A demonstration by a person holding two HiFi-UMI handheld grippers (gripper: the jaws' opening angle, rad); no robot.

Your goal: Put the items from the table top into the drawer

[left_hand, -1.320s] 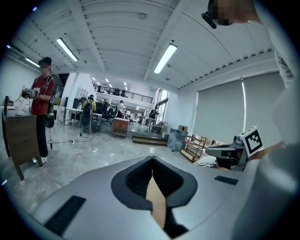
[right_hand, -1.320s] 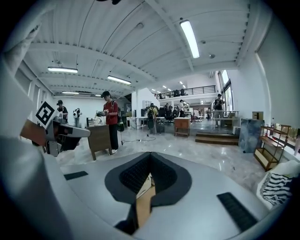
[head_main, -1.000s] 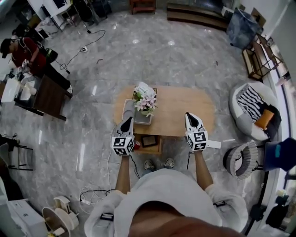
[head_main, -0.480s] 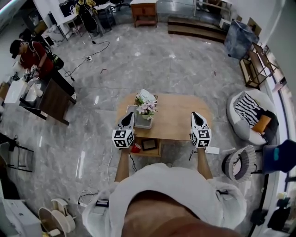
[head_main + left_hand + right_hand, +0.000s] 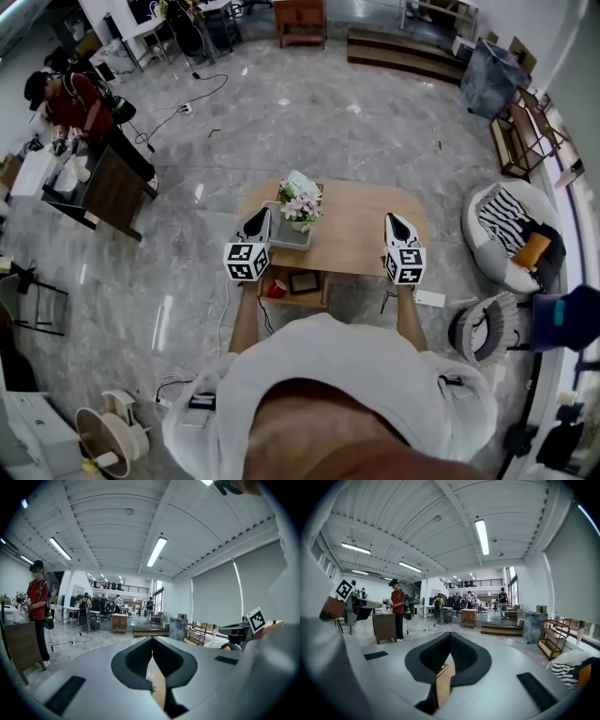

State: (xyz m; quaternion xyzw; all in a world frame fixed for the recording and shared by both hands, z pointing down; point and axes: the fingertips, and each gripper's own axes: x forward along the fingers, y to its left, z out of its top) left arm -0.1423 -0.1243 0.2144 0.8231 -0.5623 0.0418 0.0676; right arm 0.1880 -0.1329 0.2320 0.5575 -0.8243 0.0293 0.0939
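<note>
A light wooden table (image 5: pixel 361 230) stands in front of me in the head view. On its left part are a pot of pink and white flowers (image 5: pixel 300 202), a grey tray (image 5: pixel 289 240) and a white box (image 5: pixel 298 180). Under the near edge an open drawer (image 5: pixel 309 301) holds a red cup (image 5: pixel 277 289) and a dark frame (image 5: pixel 303 281). My left gripper (image 5: pixel 262 215) hovers over the table's left near corner, shut and empty. My right gripper (image 5: pixel 391 218) hovers over the right near part, also shut and empty. In both gripper views the jaws (image 5: pixel 152 639) (image 5: pixel 450 633) meet at their tips.
A person (image 5: pixel 75 98) stands at a dark desk (image 5: pixel 112 192) far left. An armchair with a striped cushion (image 5: pixel 511 220) and a round basket (image 5: pixel 483 328) stand to the right. A white flat object (image 5: pixel 431 298) and cables (image 5: pixel 178 384) lie on the marble floor.
Both grippers have risen a little above the table and stay shut. The head view has shifted, and the shoes seen below the drawer are now hidden.
</note>
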